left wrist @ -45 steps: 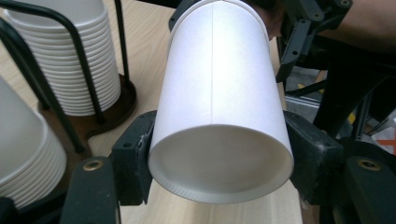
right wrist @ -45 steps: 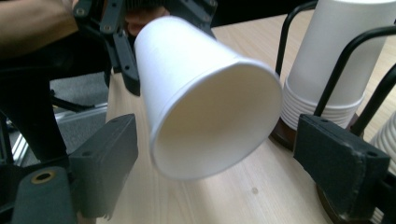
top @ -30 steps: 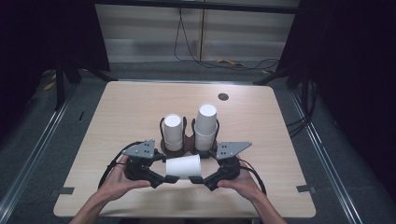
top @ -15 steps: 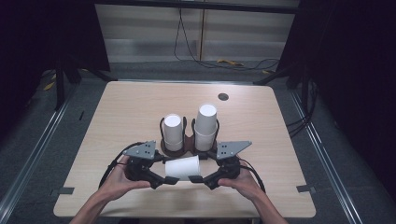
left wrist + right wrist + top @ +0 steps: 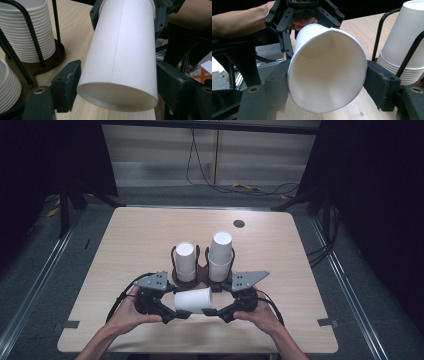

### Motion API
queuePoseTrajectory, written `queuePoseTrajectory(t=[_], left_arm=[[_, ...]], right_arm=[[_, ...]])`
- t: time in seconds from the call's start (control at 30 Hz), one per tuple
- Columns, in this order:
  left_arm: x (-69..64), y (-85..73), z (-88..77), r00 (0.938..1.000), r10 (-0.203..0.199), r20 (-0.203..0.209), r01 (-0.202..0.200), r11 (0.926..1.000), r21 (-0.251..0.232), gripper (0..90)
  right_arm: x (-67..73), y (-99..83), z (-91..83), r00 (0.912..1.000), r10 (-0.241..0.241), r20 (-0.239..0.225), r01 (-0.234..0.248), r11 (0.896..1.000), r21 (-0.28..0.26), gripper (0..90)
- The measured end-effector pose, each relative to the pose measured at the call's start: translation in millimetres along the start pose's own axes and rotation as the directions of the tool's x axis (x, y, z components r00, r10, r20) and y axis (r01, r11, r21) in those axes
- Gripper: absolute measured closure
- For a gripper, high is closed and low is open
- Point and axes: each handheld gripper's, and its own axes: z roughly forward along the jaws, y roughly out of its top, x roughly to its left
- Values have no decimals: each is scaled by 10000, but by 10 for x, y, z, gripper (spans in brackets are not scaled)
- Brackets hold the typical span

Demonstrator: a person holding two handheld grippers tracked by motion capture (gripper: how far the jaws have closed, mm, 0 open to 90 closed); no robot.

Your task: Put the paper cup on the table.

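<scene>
A white paper cup was held lying level just in front of the cup holder, above the table. The right tool, jaws just closed, was clamped on its open rim; the left tool, jaws just parted, stood slack around its base. A hand-over was judged in progress; withdrawal of the left tool was called for next. No writing was legible.

No text, label, brand or number can be read anywhere; the only sign is an orange cross mark on a white patch at the right edge of the left gripper view, too cropped to tell more
</scene>
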Motion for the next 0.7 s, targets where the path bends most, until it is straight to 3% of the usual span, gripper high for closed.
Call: queuePoseTrajectory(t=[0.2,0.47,0.53,0.7], left_arm=[[3,0,16,9994,46,-343,-36,9996,291,154],[7,-31,5,9972,14,-752,20,9990,446,157],[-3,-51,-3,9961,140,-875,-81,9977,675,157],[-24,-135,-102,9960,76,-892,-67,9999,103,157]], right_arm=[[-17,3,-15,9999,120,30,-120,9999,27,277],[-48,7,-53,9990,401,217,-403,9991,88,275],[-54,9,-54,9986,433,319,-436,9990,86,275],[-63,9,-58,9977,562,391,-572,9981,236,274]])
